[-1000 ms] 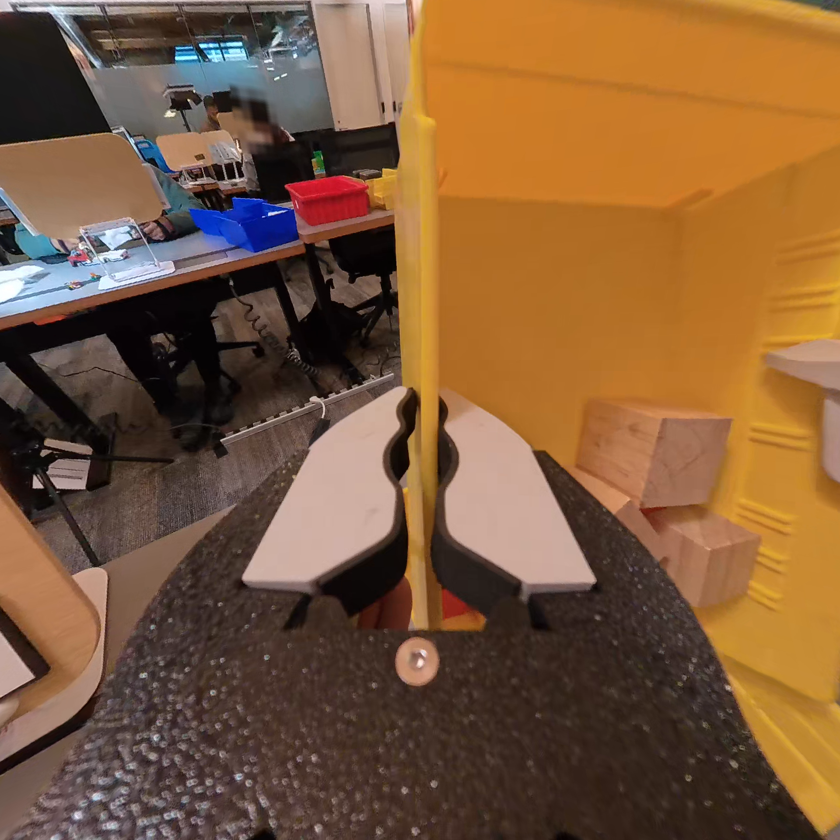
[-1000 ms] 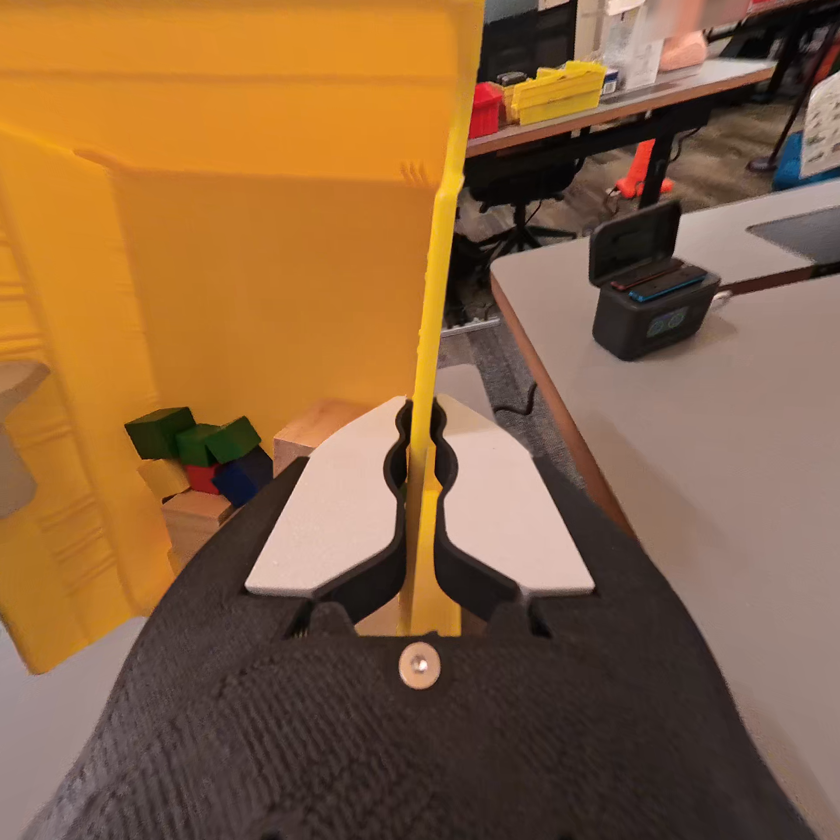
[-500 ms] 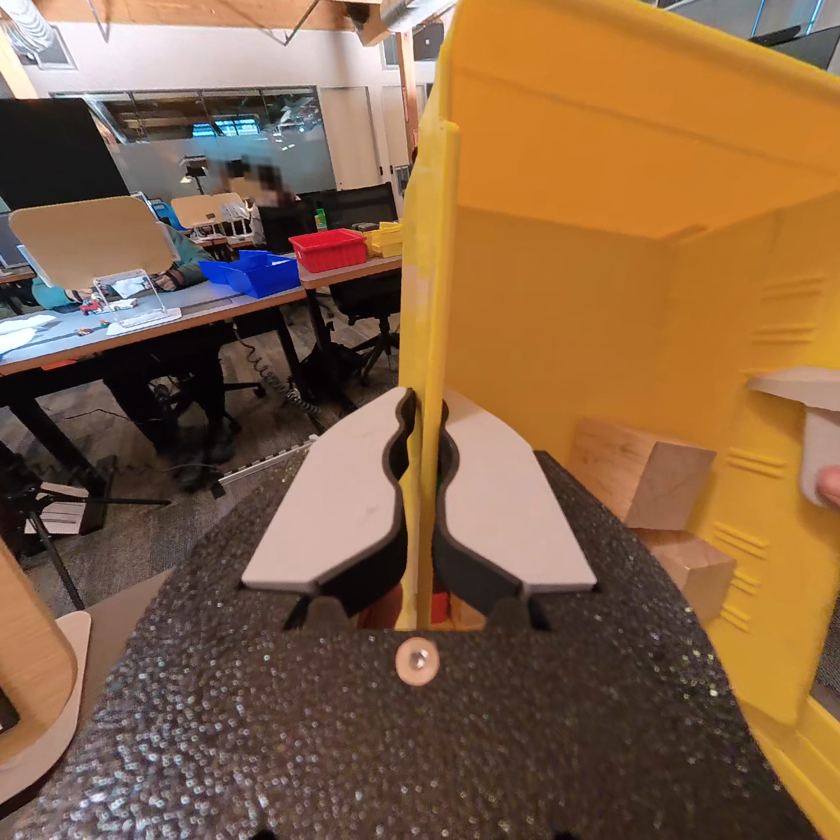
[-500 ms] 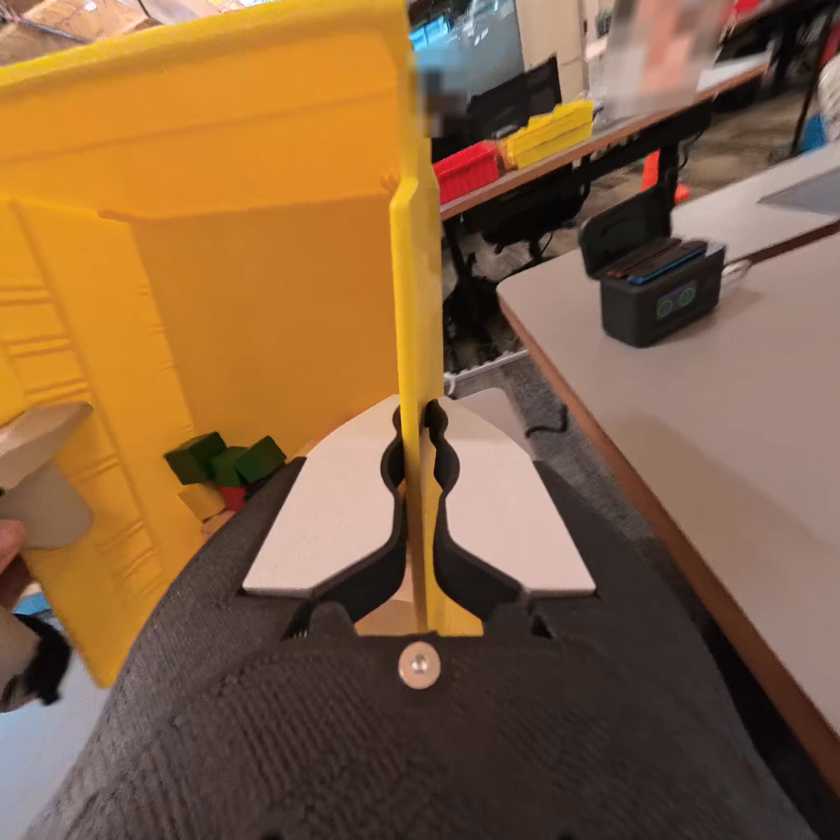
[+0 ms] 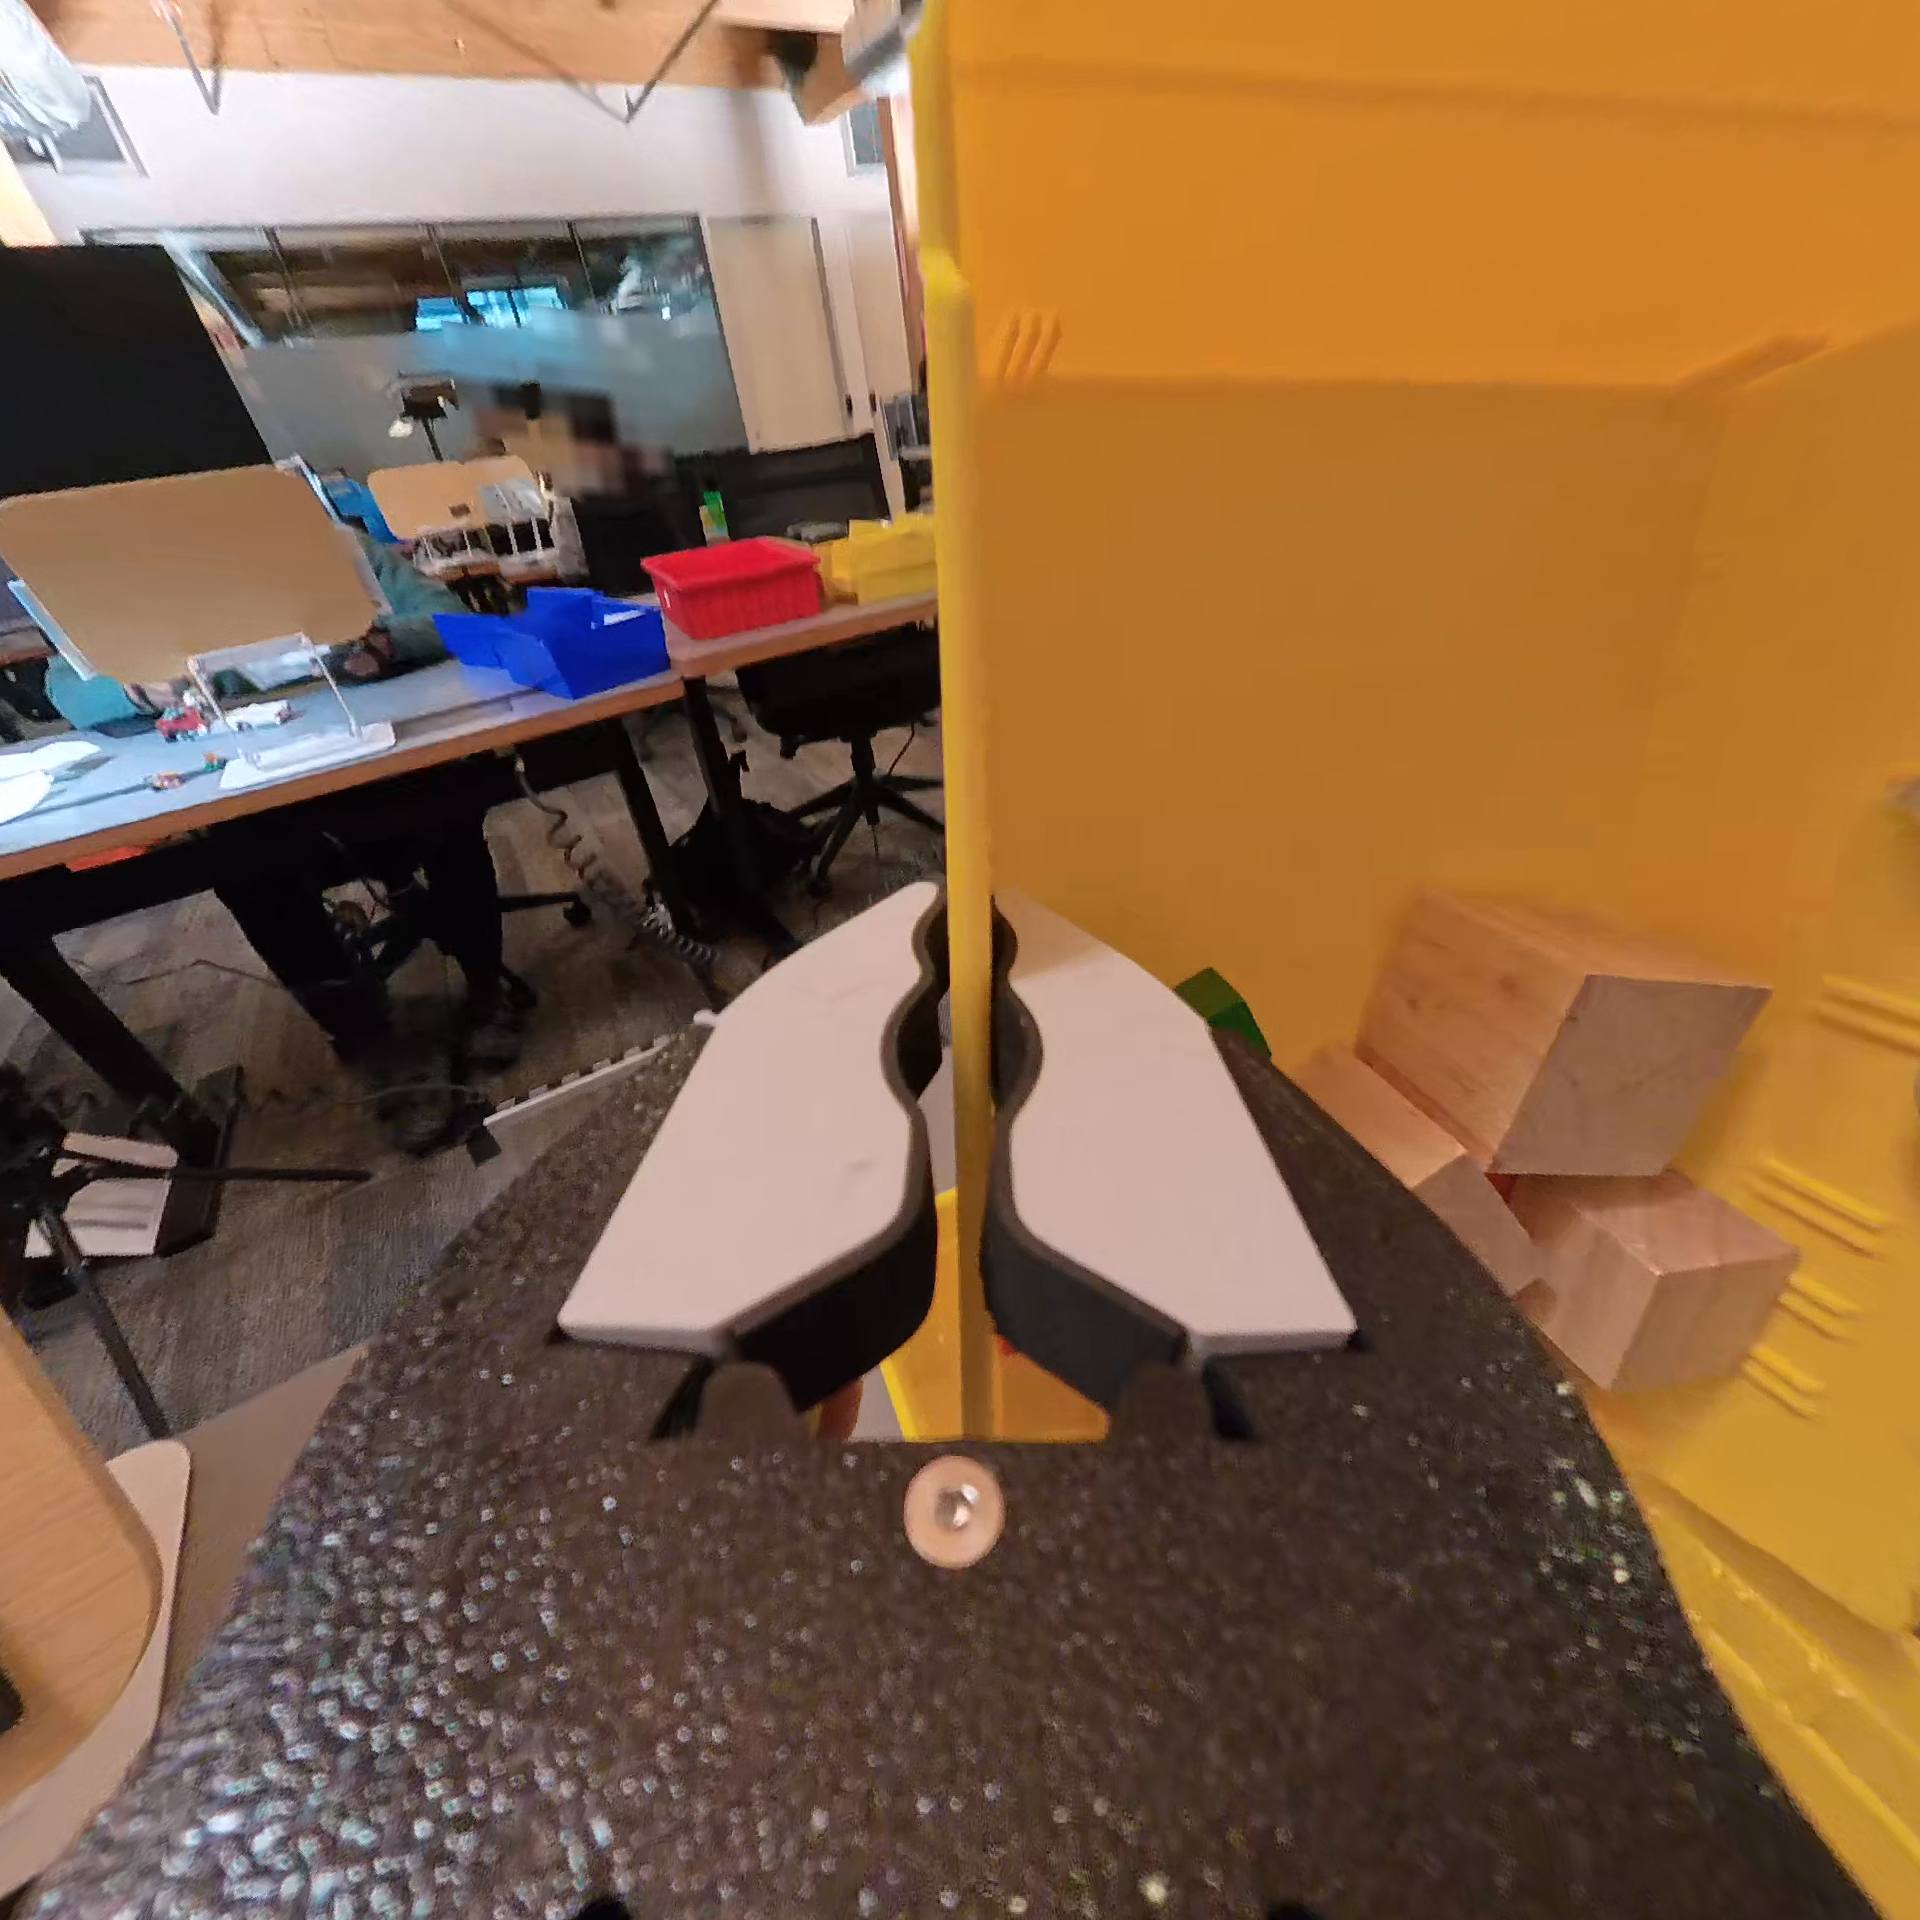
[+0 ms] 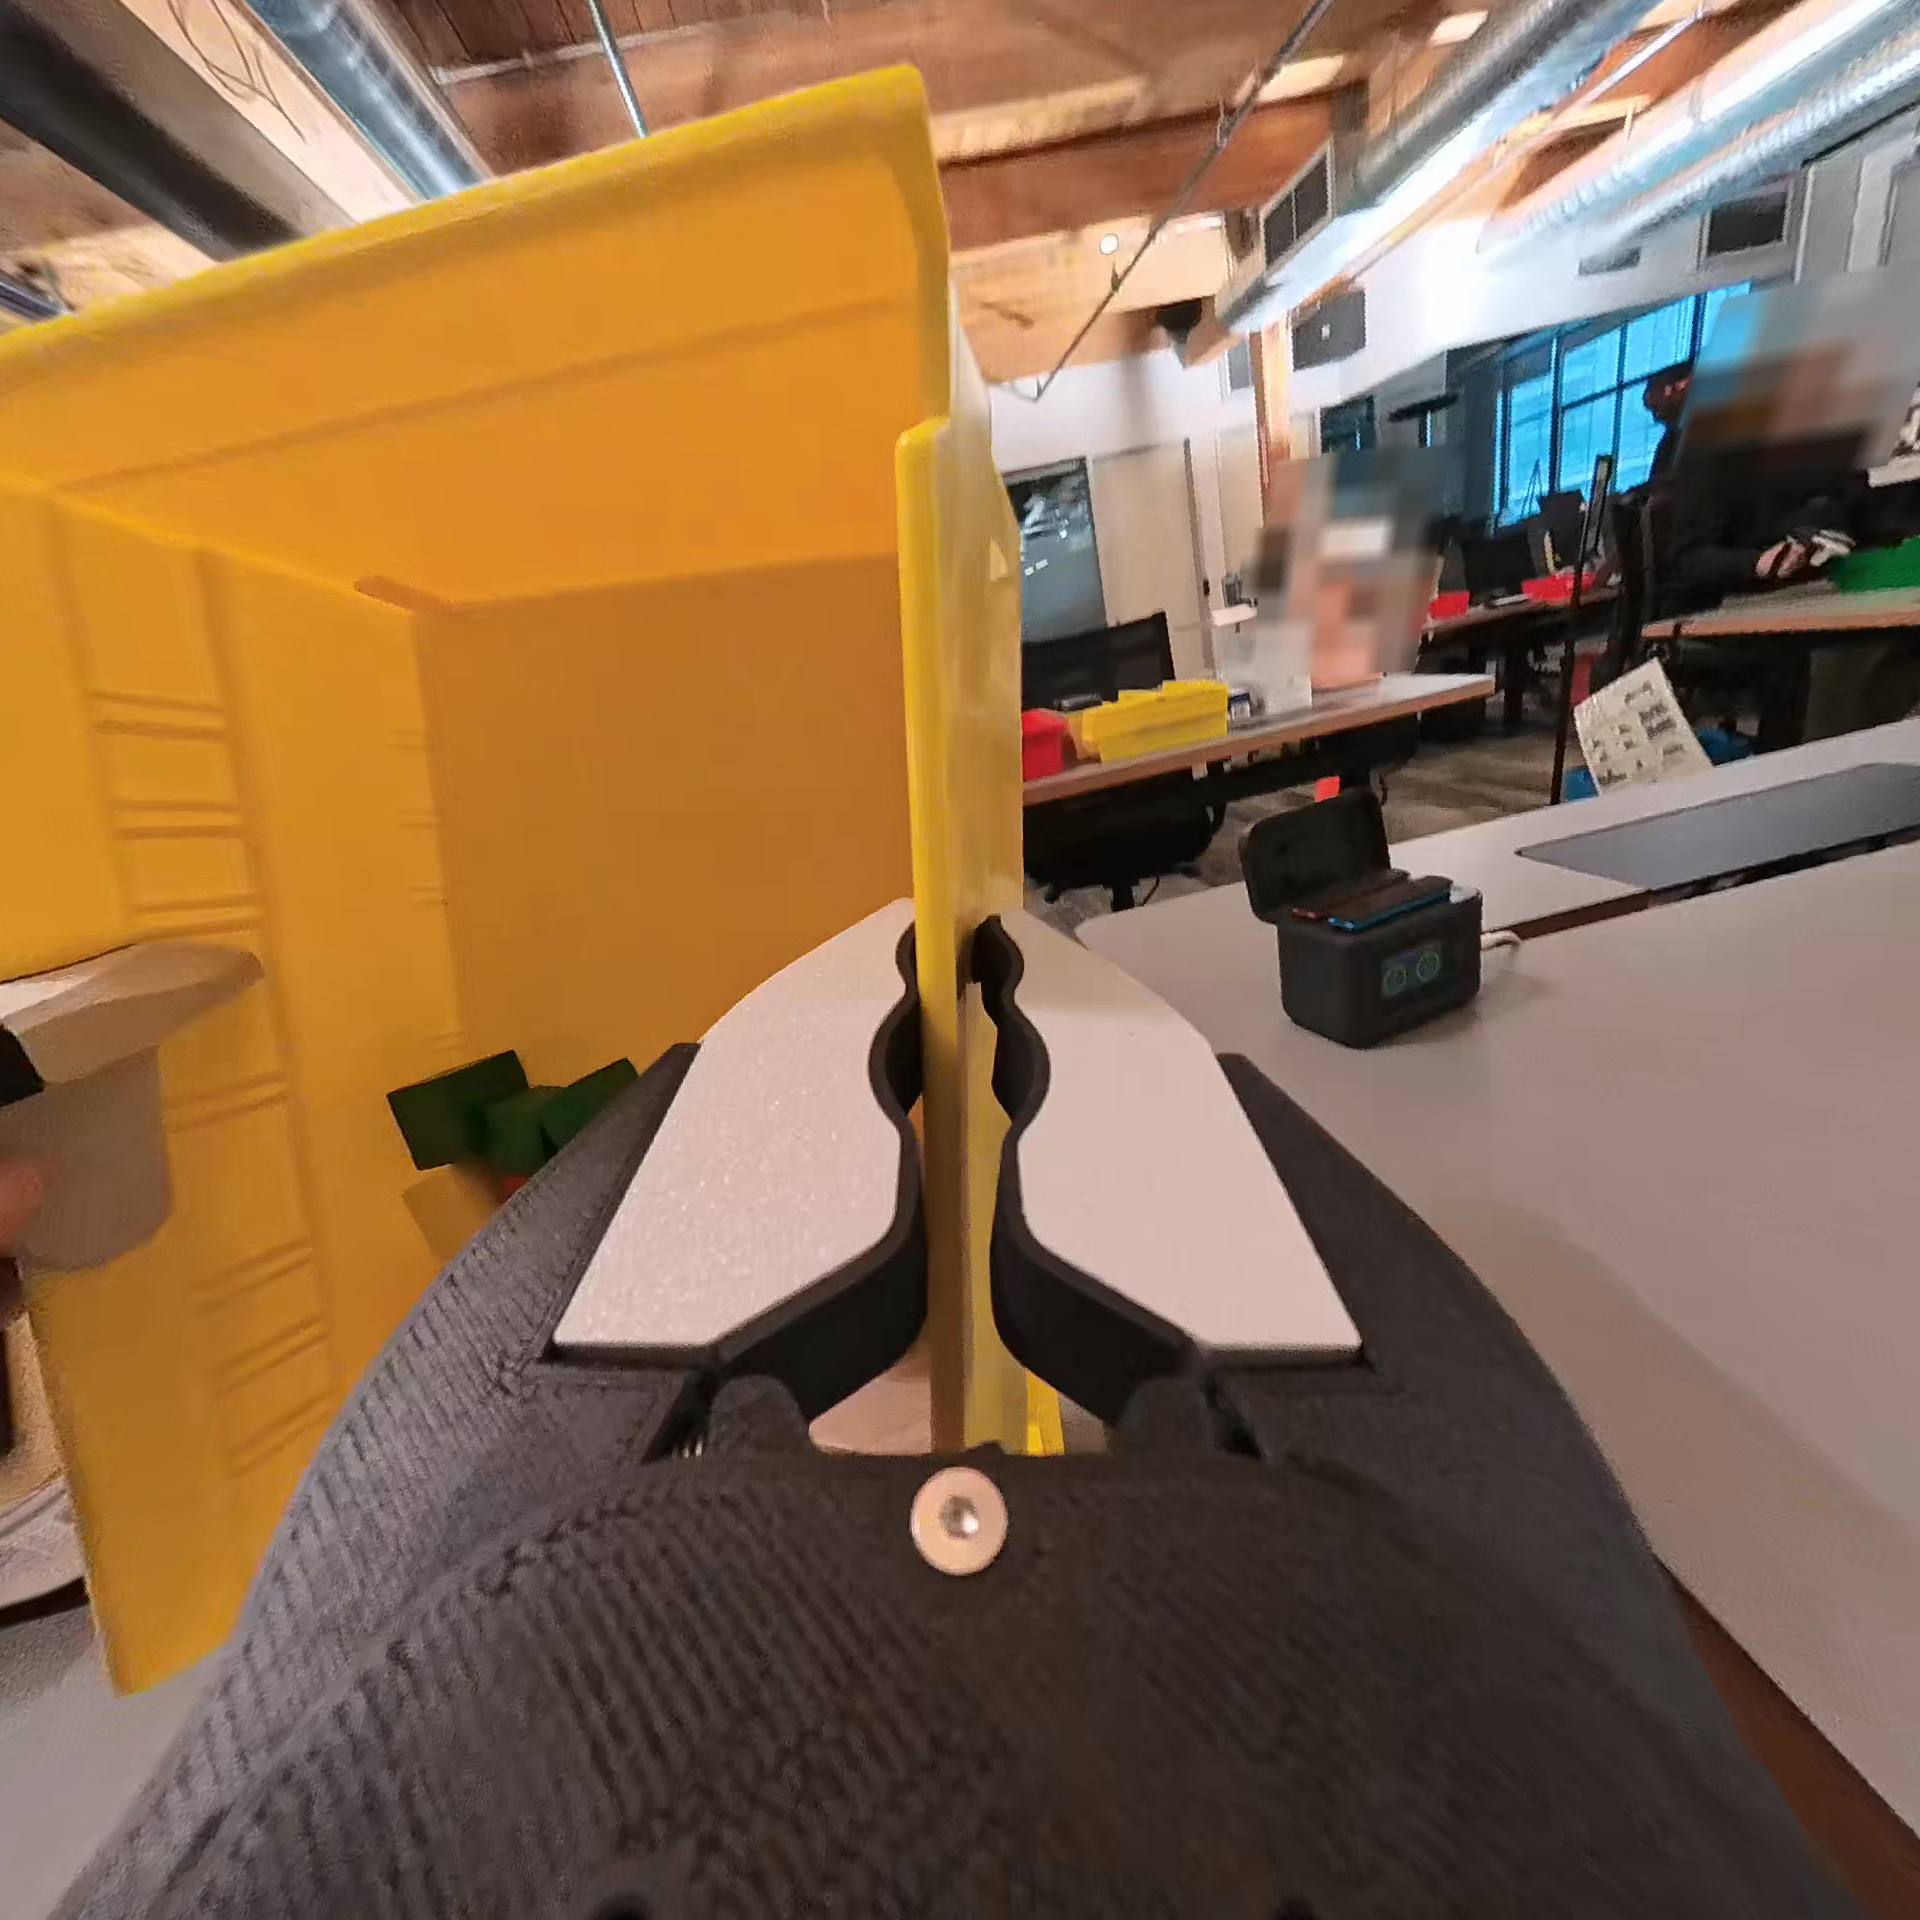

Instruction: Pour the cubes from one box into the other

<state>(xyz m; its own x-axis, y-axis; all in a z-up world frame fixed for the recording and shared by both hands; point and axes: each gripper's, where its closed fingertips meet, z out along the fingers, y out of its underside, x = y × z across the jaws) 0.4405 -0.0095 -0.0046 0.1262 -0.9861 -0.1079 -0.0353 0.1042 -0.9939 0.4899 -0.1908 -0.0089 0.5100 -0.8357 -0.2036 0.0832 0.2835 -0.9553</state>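
Observation:
I hold a yellow plastic box (image 5: 1351, 644) between both grippers, lifted off the table. My left gripper (image 5: 964, 935) is shut on its left wall. My right gripper (image 6: 948, 945) is shut on its right wall (image 6: 951, 727). Inside the box (image 6: 623, 727), large plain wooden cubes (image 5: 1548, 1049) lie against the right inner side in the left wrist view. Small green cubes (image 6: 488, 1112) sit low in the box in the right wrist view, with a yellow one and a red one partly hidden. A green cube (image 5: 1216, 1003) peeks past my left finger. The other box is out of view.
A grey table (image 6: 1558, 1195) lies to my right with a small open black case (image 6: 1371, 961) on it. Behind, long desks carry blue (image 5: 561, 639), red (image 5: 732, 587) and yellow bins (image 6: 1153, 717). People sit at the far desks. A wooden panel (image 5: 62, 1621) stands at lower left.
The box has risen and tilted with both grippers, so more ceiling shows behind it. The wooden cubes have slid and settled lower against the box's side. Both grips are unchanged.

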